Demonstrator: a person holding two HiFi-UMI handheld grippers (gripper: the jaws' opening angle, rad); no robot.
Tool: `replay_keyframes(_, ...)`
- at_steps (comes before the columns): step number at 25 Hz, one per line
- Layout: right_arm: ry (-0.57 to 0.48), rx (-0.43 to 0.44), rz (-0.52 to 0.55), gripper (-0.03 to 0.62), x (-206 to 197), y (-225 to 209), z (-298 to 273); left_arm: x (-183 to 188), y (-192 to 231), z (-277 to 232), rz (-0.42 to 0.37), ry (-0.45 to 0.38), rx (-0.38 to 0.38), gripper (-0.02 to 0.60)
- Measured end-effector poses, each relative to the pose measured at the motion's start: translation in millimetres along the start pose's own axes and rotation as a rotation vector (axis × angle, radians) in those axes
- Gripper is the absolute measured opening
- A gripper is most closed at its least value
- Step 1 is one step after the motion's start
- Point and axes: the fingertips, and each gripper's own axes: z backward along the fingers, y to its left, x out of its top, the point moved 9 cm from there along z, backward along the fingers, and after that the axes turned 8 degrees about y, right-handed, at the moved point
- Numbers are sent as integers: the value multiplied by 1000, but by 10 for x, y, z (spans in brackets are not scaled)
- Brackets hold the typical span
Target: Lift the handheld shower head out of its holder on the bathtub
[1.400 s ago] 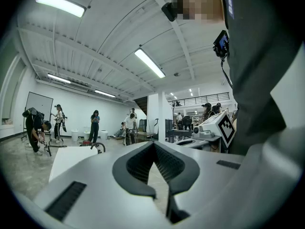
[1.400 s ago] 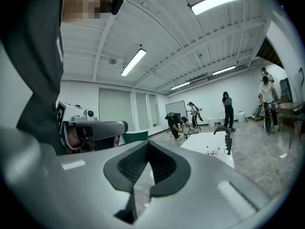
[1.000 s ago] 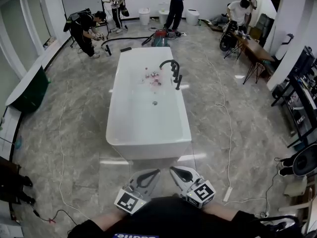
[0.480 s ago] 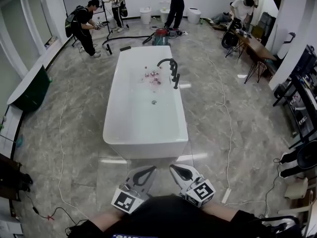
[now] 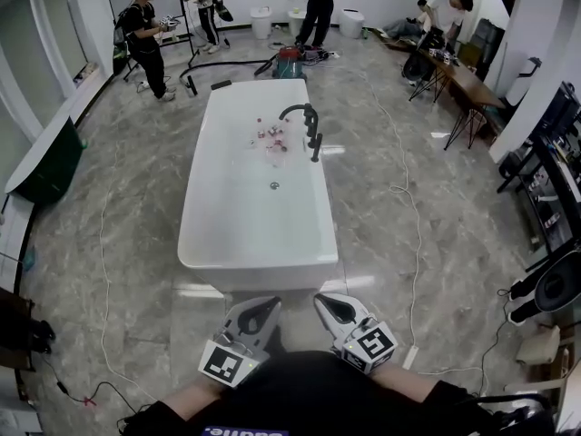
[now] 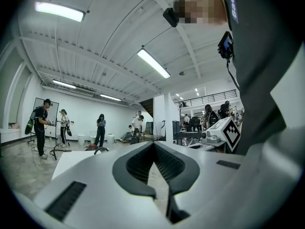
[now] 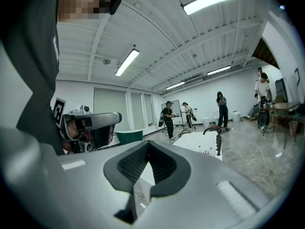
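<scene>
A white bathtub (image 5: 259, 260) stands lengthwise ahead of me on the marble floor. On its far right rim is a black arched faucet (image 5: 295, 109), with the black handheld shower head (image 5: 316, 143) upright in its holder beside it. The faucet set also shows in the right gripper view (image 7: 218, 141) and faintly in the left gripper view (image 6: 100, 150). My left gripper (image 5: 261, 309) and right gripper (image 5: 327, 303) are close to my body, short of the tub's near end. Both are shut and hold nothing, as seen on the left gripper (image 6: 153, 147) and the right gripper (image 7: 148, 145).
Small items (image 5: 270, 136) lie inside the tub. A white cable (image 5: 413, 216) runs along the floor right of it to a power strip (image 5: 408, 357). Several people stand at the far wall. A dark green tub (image 5: 53, 166) is at the left, and desks and chairs (image 5: 463, 89) at the right.
The tub's near end has come closer to both grippers, which keep the same pose. A person at the back left has straightened up and stepped left.
</scene>
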Motion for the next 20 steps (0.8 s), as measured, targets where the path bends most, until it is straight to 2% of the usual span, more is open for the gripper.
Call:
replay_keyframes(3, 0, -36, -3, 2, 132, -330, -413, 11, 494, -336, -12, -7, -34, 5)
replay_keyframes(8, 8, -101, -4, 2, 443, -990, -1280, 130, 1576, -1043, -9, -22, -95, 5)
replay_keyframes(12, 1, -162, -44, 2, 718, -1559, -1938, 248, 2437, -1606, -16, -30, -130, 5)
replay_keyframes(20, 8, -229, -48, 2, 1098, -2007, -3014, 305, 3684, -2098, -5, -23, -198, 5)
